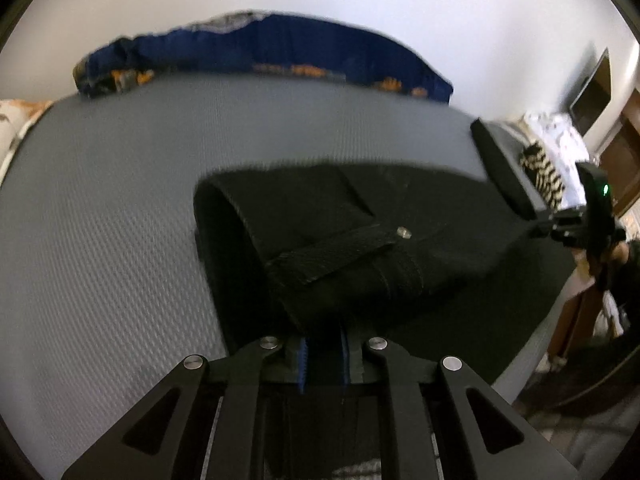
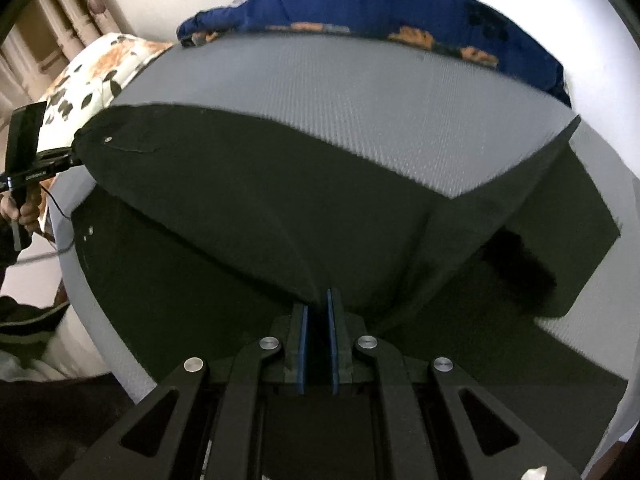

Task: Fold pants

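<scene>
Black pants (image 2: 248,208): lifted over grey mat (image 2: 360,96), waistband end pinched by left hand-held gripper (image 1: 324,344), crotch-side edge by right hand-held gripper (image 2: 318,304). Step: mid-fold; next, likely lay flat, aligned.

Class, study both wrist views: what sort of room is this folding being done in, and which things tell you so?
Probably a bedroom. The black pants lie on a grey mattress with a blue blanket bunched along the wall, a floral pillow at one corner, and curtains behind.
</scene>
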A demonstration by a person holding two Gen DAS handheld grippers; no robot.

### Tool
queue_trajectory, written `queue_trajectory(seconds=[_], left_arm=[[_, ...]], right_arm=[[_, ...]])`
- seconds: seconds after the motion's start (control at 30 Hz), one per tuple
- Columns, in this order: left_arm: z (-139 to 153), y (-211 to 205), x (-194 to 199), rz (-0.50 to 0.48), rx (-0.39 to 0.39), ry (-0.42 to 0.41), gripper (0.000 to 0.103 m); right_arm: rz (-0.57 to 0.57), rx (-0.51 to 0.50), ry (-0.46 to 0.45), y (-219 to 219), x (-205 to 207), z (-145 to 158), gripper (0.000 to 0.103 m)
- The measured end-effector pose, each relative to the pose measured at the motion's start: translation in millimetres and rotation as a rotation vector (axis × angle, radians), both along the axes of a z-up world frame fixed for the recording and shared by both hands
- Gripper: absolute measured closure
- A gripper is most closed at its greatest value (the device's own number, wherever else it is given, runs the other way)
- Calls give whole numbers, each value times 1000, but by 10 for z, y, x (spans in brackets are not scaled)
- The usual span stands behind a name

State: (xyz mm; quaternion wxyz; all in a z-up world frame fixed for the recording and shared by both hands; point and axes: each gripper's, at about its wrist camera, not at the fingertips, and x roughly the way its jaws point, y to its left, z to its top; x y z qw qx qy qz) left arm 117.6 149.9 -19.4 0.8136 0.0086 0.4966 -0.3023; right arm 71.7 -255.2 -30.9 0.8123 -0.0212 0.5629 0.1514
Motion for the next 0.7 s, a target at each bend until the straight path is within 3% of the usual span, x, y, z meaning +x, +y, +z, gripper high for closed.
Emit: queue_trajectory(seconds=[0.17, 0.3, 0.33, 0.37, 0.47, 0.6, 0.7], left_arm=[[-158, -60, -149, -17, 55, 0, 90], [-123, -75, -162, -9, 71, -7, 87], [-110, -82, -174, -4, 84, -11, 83], [-111, -87, -178, 3, 104, -7, 69], [-106, -69, -192, 29, 152, 18, 44], [-6, 96, -267, 98, 165, 22, 43], [122, 248, -294, 173, 112, 44, 43]], right_arm=[[-4, 0, 43, 3, -69, -202, 96], [-6, -15, 44, 32, -83, -294, 96], [-6, -19, 43, 42, -86, -304, 96], [-8, -20, 39, 47, -92, -311, 96], [-11, -18, 31, 46, -113, -308, 96], [-11, -24, 17, 54, -135, -312, 96], [-9, -35, 5, 65, -152, -312, 96]])
